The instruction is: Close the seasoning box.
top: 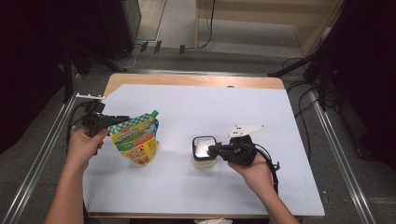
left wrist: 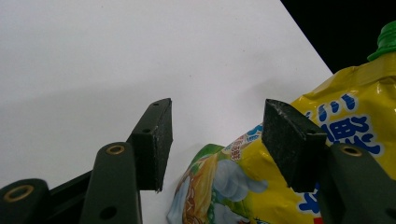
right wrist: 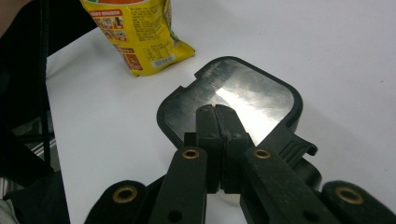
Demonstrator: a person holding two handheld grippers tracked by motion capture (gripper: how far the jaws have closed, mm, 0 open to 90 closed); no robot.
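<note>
Clearly, I had both tools working around the white sheet (top: pixel 196 116) that covered the table, and I took the lidded container (top: pixel 204 151) near its middle as my reference. It was a small pale tub with a black-rimmed, shiny lid, standing upright on the sheet.

My right gripper (top: pixel 214 150) came at the container from its right side and lay over the lid. In the right gripper view, its two black pads were pressed flat against each other with no gap, nothing caught between them, and their tips sat above the lid's (right wrist: pixel 233 100) glossy surface; whether they touched it I could not tell.

Well to the left of the container stood the yellow pouch (top: pixel 136 139), upright, leaning a little, with its green cap (top: pixel 153 113) at the top corner pointing toward the container. My left gripper (top: pixel 116 120) was on the pouch's far side from the container, level with its upper edge. In the left gripper view the jaws stood parted, one pad (left wrist: pixel 154 140) over bare sheet and the other pad (left wrist: pixel 290 140) lying against the printed face of the pouch (left wrist: pixel 355 112); the pouch's edge sat in the gap between them, not pinched
</note>
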